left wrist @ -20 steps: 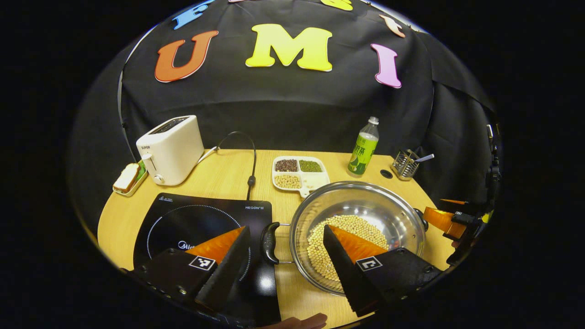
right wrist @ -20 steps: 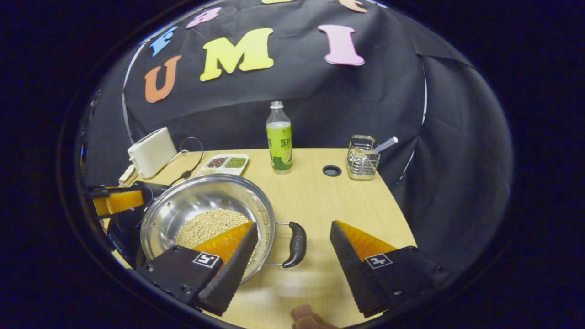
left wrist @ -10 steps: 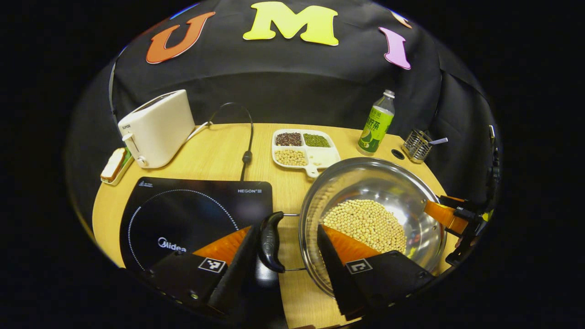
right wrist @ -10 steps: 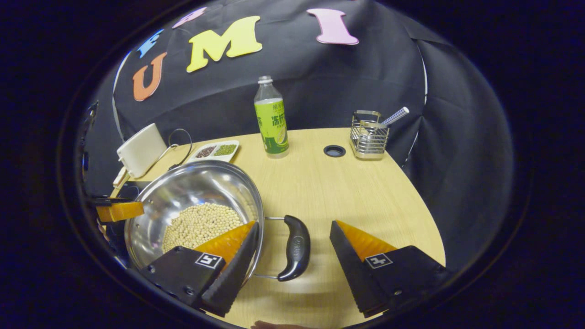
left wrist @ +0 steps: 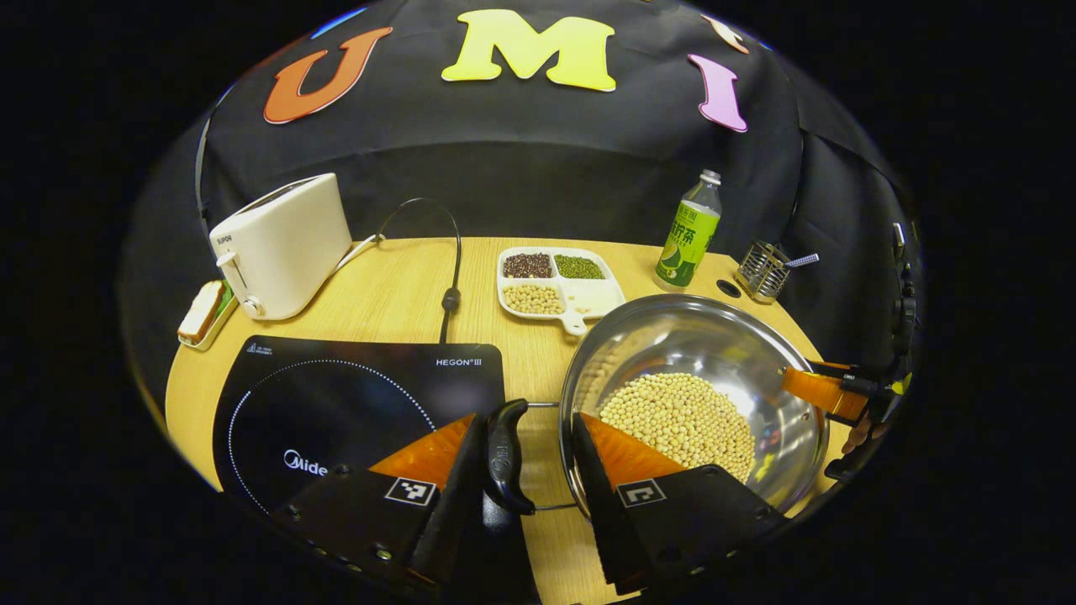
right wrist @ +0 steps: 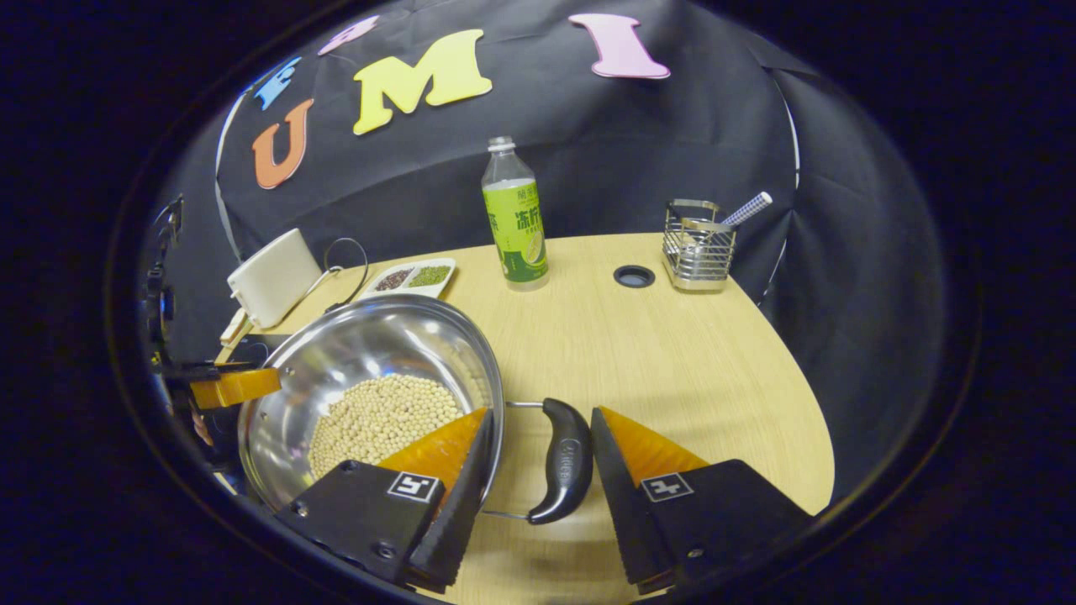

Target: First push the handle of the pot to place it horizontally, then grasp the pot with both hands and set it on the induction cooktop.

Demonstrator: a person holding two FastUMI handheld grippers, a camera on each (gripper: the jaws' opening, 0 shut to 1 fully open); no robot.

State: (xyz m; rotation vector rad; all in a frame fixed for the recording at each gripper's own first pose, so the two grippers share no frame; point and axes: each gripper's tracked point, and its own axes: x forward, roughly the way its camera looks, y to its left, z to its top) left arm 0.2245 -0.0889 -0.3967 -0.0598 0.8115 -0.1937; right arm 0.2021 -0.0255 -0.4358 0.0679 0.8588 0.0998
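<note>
1. The pot (left wrist: 693,403) is a wide steel pan with pale beans in it. It stands on the wooden surface (right wrist: 672,353) at the lower right of the left gripper view, just beside the induction cooktop (left wrist: 353,403) and not yet on it.
2. Its two black handles lie out level at the sides: the left handle (left wrist: 506,454) at the lower centre of the left gripper view, the right handle (right wrist: 565,460) at the lower centre of the right gripper view. I judge that the pushing step is done.
3. The left gripper (left wrist: 525,458) has its two fingers on both sides of the left handle, close to it. I cannot tell whether both fingers already press on it.
4. The right gripper (right wrist: 542,449) stands around the right handle in the same way. One finger seems to touch the handle, but there is a gap to the other finger, so it is not clamped yet.
5. What is left, in my judgement: to close both grippers firmly, lift the pot level so the beans do not spill, carry it toward the left of the frame and set it inside the dotted circle of the cooktop.
6. Farther out on the surface stand a toaster (left wrist: 282,244), a divided tray (left wrist: 559,281) of beans, a green bottle (right wrist: 514,223) and a wire holder (right wrist: 698,248).
</note>
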